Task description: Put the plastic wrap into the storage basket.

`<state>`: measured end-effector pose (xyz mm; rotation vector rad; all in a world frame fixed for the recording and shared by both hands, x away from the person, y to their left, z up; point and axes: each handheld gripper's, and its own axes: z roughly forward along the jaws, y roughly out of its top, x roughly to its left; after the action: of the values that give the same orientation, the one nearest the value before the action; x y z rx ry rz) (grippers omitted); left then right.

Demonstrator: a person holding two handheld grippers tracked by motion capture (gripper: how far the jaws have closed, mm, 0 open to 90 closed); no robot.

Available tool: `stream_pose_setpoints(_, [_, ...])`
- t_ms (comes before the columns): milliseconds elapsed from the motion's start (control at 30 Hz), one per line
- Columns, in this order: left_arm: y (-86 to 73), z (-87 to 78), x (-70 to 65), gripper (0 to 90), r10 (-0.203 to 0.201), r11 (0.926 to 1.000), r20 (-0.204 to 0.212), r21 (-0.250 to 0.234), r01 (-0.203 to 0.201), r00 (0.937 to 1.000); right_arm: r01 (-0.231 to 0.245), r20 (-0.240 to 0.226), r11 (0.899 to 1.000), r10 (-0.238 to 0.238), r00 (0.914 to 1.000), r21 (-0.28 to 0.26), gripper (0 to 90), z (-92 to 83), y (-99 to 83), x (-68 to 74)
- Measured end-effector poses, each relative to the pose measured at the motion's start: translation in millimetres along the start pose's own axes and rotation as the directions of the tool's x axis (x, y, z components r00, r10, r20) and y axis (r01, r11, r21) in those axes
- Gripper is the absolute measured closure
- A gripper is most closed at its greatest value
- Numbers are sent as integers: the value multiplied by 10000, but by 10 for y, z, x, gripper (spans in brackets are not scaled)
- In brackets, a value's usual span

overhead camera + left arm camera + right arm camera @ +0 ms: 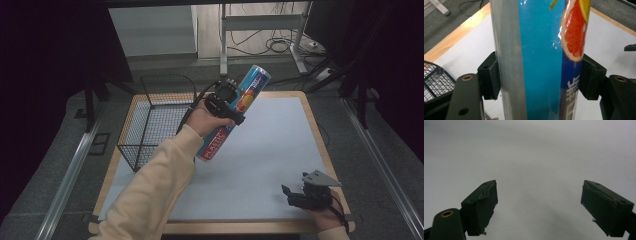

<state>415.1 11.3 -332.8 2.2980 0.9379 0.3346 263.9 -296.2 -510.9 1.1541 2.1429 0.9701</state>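
Left gripper (234,102) clamped on tube (235,112), raised tilted beside basket (150,122). Right gripper (300,196) released, resting near right on worktop (270,150). Tube lifted; placement apparently pending.

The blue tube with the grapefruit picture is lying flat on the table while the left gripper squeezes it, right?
Not quite. The blue tube isn't lying flat on the table: the high view shows it lifted and tilted in the air, beside the wire basket. The rest is right: the left gripper does squeeze it, with a finger pressed against each side in the left gripper view.
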Motion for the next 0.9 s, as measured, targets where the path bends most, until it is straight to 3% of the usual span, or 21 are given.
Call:
stream_pose_setpoints(300, [54, -58, 131, 318, 8, 10000, -352, 80, -6, 9994, -10, -7, 10000, 10, 10000, 28, 144, 2, 1, 8])
stream_pose_setpoints(900, [154, -346, 391, 319, -383, 9989, -776, -317, 359, 9962, -55, 5, 10000, 55, 10000, 38, 144, -1, -7, -4])
